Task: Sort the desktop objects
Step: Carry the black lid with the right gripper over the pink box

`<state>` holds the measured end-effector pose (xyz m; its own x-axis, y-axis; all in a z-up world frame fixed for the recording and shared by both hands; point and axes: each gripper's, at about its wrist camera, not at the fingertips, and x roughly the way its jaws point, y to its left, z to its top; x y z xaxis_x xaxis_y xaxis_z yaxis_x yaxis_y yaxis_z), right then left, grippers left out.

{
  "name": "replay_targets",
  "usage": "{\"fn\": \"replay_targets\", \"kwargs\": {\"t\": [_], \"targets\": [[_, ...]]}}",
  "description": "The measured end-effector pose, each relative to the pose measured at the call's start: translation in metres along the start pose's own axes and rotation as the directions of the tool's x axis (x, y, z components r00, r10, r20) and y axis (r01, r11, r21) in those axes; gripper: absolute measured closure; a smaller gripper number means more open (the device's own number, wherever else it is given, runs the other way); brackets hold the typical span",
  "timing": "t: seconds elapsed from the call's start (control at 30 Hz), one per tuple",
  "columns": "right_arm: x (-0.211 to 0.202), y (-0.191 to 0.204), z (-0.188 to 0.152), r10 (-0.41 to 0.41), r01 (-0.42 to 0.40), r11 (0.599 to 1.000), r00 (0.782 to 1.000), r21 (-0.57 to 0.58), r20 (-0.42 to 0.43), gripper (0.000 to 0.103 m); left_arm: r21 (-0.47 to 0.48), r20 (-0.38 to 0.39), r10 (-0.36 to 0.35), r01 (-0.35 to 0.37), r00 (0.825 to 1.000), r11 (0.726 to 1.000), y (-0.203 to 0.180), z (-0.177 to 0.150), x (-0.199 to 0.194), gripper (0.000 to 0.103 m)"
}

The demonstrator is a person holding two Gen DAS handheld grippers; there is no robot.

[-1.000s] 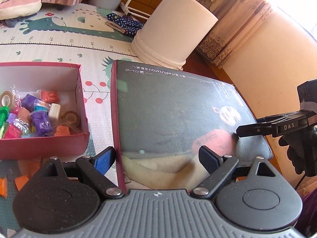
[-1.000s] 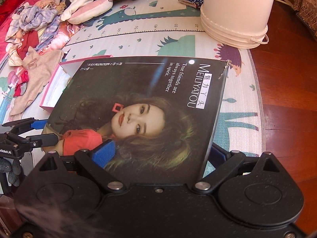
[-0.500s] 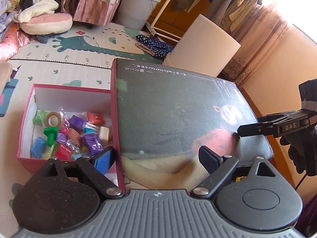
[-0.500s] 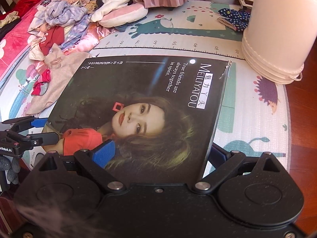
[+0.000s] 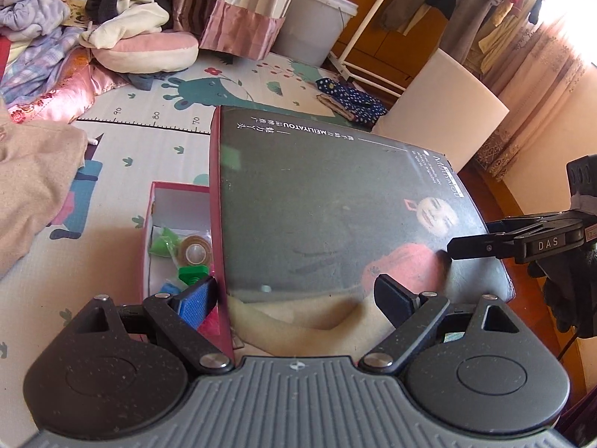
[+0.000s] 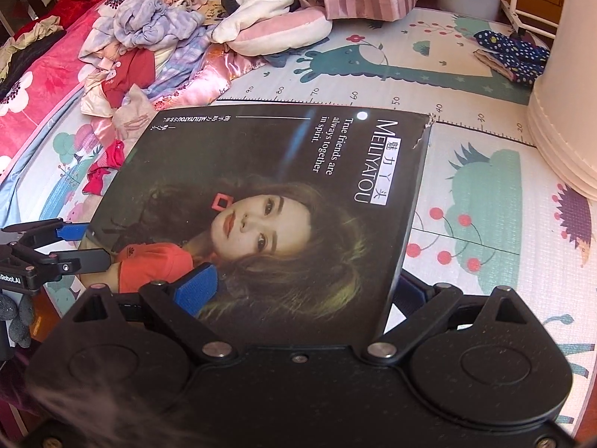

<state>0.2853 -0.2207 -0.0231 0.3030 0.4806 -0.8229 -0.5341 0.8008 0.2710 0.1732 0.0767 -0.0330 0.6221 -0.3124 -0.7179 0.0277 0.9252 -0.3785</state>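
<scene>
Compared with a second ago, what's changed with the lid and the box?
The dark lid has been carried across over the red box: a second ago the box stood fully open beside it, now only its far end shows. Both tongs, left and right, grip the lid's corners as before.

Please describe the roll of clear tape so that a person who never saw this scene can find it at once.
Look on the play mat for the open red box half hidden by the dark lid that both tongs hold. The tape roll lies inside, between a green packet and a green bolt. It alone is a shiny ring.
</scene>
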Motion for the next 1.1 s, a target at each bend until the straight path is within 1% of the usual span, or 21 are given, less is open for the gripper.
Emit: {"fn": "replay_targets", "kwargs": {"t": [0.23, 0.43, 0.57, 0.77, 0.83, 0.87, 1.1], "targets": [[0.046, 0.025, 0.023, 0.007, -0.007, 1.0, 1.0, -0.01, -0.011, 0.004, 0.001, -0.033, 0.048, -0.048, 0.998, 0.999, 0.048, 0.012, 0.016, 0.012], [0.079, 0.035, 0.033, -0.007, 0.006, 1.0, 1.0, -0.007, -0.027, 0.004, -0.035, -0.045, 0.048, -0.05, 0.998, 0.998, 0.084, 0.012, 0.034, 0.012], [0.094, 0.037, 0.036, -0.017, 0.018, 1.0, 0.999, 0.009, -0.03, 0.004, -0.063, -0.048, 0.033, -0.036, 0.998, 0.997, 0.102, 0.014, 0.047, 0.012], [0.109, 0.036, 0.036, -0.036, 0.037, 0.999, 0.999, 0.033, -0.039, 0.004, -0.073, -0.055, 0.018, -0.022, 0.998, 0.997, 0.116, 0.014, 0.064, 0.012], [0.114, 0.036, 0.035, -0.043, 0.045, 0.998, 0.998, 0.035, -0.041, 0.004, -0.085, -0.06, 0.015, -0.021, 0.998, 0.996, 0.121, 0.012, 0.07, 0.012], [0.123, 0.036, 0.038, -0.049, 0.05, 0.998, 0.998, 0.031, -0.045, 0.004, -0.091, -0.063, 0.015, -0.021, 0.998, 0.996, 0.123, 0.011, 0.073, 0.012], [0.137, 0.034, 0.036, -0.07, 0.072, 0.997, 0.996, 0.031, -0.053, 0.004, -0.121, -0.068, 0.004, -0.013, 0.998, 0.993, 0.133, 0.002, 0.089, 0.012]]}}
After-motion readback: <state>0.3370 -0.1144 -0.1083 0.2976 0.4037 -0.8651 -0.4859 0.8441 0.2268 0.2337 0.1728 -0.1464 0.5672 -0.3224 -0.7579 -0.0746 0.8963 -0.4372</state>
